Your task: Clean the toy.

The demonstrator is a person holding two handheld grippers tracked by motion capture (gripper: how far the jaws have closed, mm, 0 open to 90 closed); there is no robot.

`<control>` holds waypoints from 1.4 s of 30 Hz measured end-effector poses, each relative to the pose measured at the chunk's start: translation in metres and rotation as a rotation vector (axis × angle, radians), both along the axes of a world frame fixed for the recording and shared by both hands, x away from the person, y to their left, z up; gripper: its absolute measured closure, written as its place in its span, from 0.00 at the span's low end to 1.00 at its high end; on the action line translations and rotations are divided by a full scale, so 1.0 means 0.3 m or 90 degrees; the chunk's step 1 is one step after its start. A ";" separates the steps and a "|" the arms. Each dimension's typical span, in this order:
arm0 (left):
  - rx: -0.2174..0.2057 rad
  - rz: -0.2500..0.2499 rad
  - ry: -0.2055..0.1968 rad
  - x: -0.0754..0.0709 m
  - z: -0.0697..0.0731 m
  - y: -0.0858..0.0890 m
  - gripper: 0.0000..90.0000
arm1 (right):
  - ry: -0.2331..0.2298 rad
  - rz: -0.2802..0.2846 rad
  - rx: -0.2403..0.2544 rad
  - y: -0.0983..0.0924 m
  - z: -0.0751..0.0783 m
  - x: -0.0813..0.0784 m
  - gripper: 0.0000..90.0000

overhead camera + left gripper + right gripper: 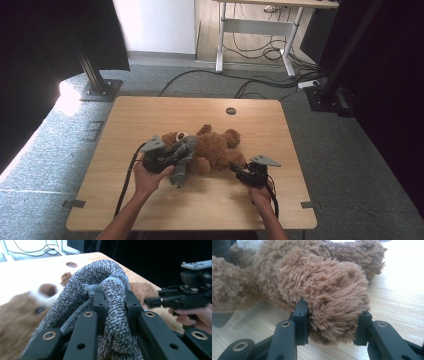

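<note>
Left tongs (113, 312) are clamped on a grey knit garment (100, 282) lifted beside the bear's head; right tongs (330, 323) are clamped on one paw of the bear (212, 149), which lies mid-counter (150, 112). Risk: the knit is bunched in the grip, so it may snag on the muzzle or slip out under tension. A single-paw hold may let the bear drag. Nothing else stands nearby; floor cables (260, 52) lie well apart.

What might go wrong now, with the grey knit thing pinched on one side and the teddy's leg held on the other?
The left hand-held gripper pinches only a fold of the grey knit garment, so it may slip free. The right hand-held gripper clamps soft plush on the teddy bear; a pull could drag the bear across the table.
</note>
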State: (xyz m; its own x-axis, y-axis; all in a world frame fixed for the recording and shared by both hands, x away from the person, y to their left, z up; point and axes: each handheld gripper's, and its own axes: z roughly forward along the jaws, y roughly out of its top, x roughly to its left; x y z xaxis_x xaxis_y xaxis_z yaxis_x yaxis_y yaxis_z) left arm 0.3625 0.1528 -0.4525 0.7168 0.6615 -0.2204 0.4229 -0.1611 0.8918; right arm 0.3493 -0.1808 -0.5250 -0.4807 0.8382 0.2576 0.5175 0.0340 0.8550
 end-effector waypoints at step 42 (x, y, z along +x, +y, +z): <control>0.065 -0.106 0.049 0.065 -0.023 -0.370 0.84 | -0.007 0.016 0.022 -0.011 -0.018 -0.001 0.67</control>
State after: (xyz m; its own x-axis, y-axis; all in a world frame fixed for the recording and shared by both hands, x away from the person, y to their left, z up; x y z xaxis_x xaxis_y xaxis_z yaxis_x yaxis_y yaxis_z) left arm 0.3821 0.0419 -0.4595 0.8019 0.5568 -0.2165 0.4492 -0.3230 0.8330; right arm 0.3489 -0.1840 -0.5302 -0.5041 0.8167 0.2809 0.5071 0.0166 0.8617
